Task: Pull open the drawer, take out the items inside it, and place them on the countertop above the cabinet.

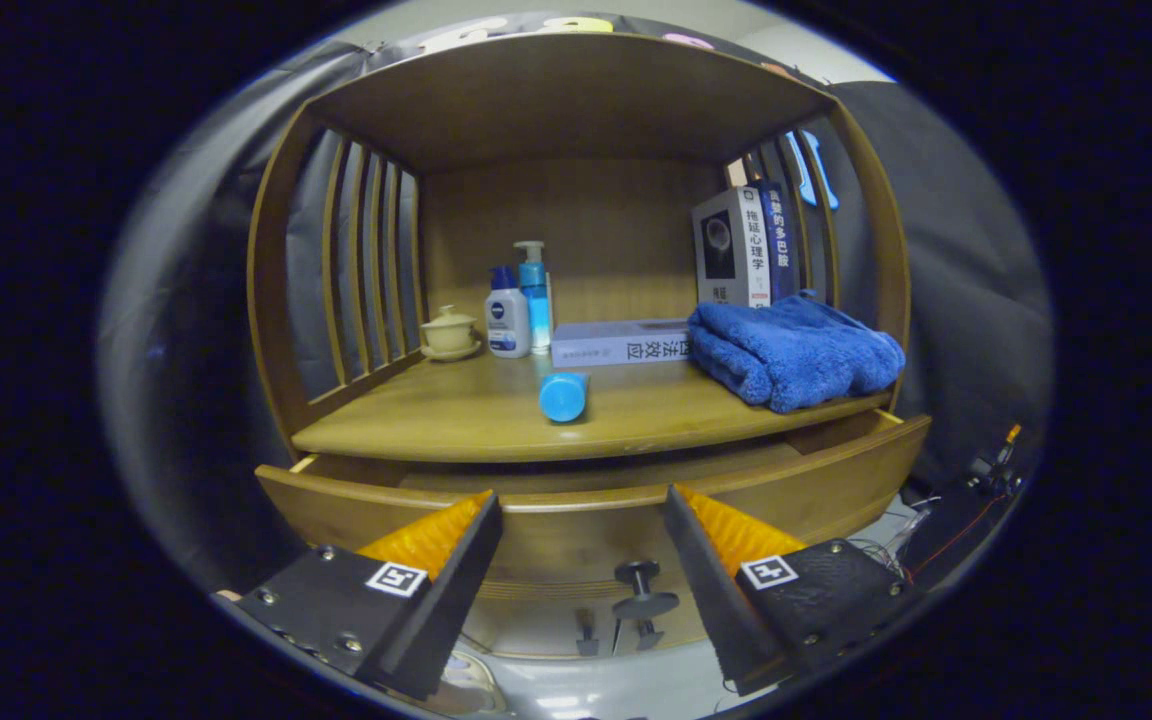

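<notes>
My gripper (583, 520) hangs wide open with nothing between its fingers, just before the knob (642, 590). The wooden drawer (836, 475) is pulled partly out; I cannot see inside it. Beyond, a blue bottle (564, 396) lies on the countertop (456, 415) beside a blue towel (792, 350).

Gripper (581, 510) is sitting level w/ jaws spread wide apart, holding nothing btwn them, both fingers (436, 535) pointing fwd and slightly inward, tips standing apart at approx equal height, w/ no contact on anything ahead.
</notes>
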A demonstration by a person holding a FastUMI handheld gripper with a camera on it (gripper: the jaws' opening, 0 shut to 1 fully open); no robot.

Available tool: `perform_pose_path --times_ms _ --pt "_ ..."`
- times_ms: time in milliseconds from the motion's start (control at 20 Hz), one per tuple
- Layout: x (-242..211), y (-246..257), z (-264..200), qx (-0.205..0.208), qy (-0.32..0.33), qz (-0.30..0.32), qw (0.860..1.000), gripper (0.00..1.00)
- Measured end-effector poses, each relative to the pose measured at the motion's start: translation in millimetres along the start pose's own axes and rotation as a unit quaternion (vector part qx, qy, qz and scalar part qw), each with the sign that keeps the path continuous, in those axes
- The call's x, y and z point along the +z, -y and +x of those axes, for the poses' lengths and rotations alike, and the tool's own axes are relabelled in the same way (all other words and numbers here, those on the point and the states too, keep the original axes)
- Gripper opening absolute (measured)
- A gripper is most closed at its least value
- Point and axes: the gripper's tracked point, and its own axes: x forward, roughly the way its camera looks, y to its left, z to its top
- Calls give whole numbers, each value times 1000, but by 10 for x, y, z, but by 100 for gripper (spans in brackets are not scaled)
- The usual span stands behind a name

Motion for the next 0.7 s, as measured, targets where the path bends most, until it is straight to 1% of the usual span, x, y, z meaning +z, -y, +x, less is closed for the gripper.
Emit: perform_pose_path --times_ms 300,600,700 --pt "32 -21 163 -13 5 6 1000 98" --pt "84 -38 298 -26 15 -8 1000 99" --pt "91 -35 303 -25 25 -22 999 98"
